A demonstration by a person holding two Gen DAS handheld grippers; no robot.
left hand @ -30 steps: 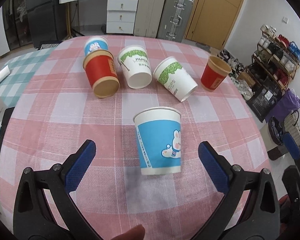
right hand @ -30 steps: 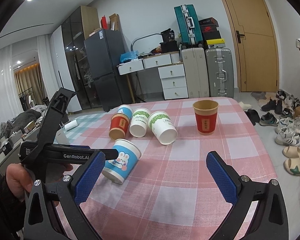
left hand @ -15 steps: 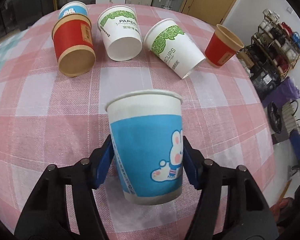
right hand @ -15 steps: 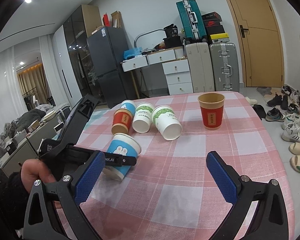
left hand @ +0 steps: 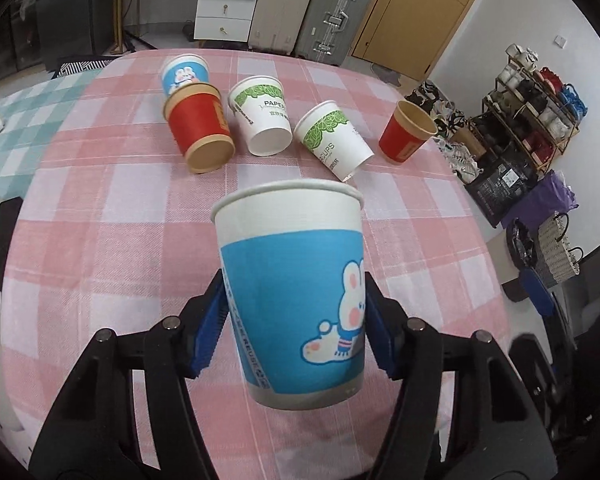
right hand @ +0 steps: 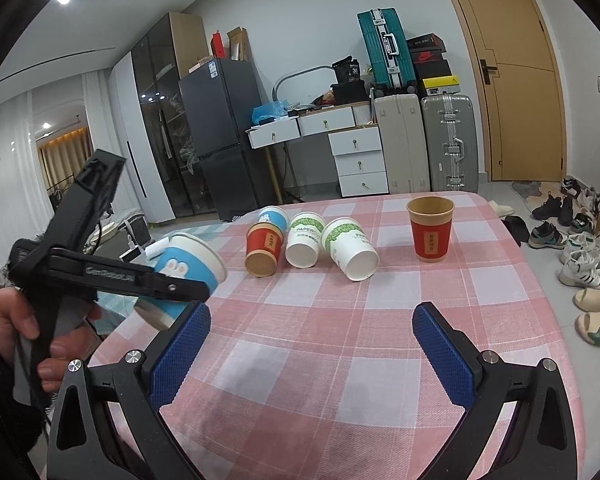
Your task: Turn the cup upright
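Gripping the blue cup (left hand: 296, 300), the left claw (left hand: 294, 322) holds it above the table (left hand: 100, 216).

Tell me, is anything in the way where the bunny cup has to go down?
Nothing visible is. The left gripper holds the blue bunny cup over bare tablecloth. The other cups, like the lying red cup, sit farther back.

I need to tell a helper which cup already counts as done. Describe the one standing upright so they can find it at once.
On the pink checked table, a row of paper cups lies tipped over near the far edge. Off to their right stands the red cup, alone. It is the only one on the table with its brown-lined mouth facing up.
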